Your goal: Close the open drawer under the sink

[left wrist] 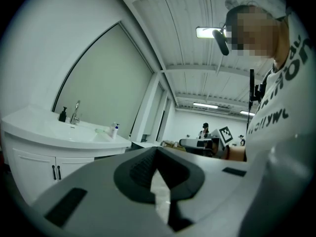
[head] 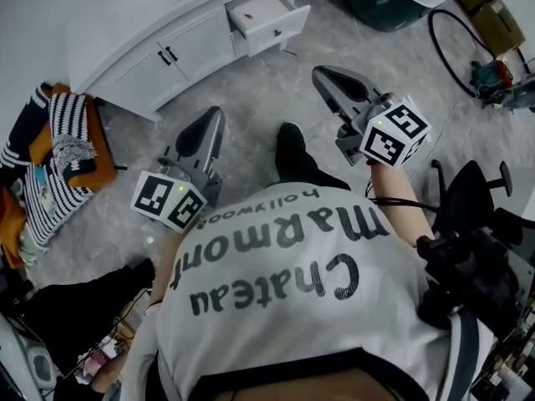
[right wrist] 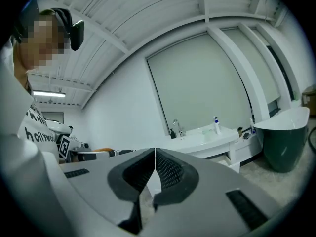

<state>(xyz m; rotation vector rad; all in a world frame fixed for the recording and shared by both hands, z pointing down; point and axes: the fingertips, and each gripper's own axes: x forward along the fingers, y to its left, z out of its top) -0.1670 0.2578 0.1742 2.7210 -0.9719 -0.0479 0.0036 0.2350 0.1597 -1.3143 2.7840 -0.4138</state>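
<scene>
The drawer (head: 269, 17) stands pulled out at one end of the sink cabinet (head: 142, 65), the end on the right gripper's side. Its front panel runs parallel to the cabinet's face. Both grippers are well apart from the cabinet and point level toward it. The right gripper (head: 322, 75) has its fingers clenched on nothing. The left gripper (head: 216, 117) also shows its fingers met at the tips, with nothing between them. The right gripper is nearer the cabinet's drawer end, with the drawer ahead and slightly to its left. The likely next move is a push on the panel, straight back into the cabinet.
</scene>
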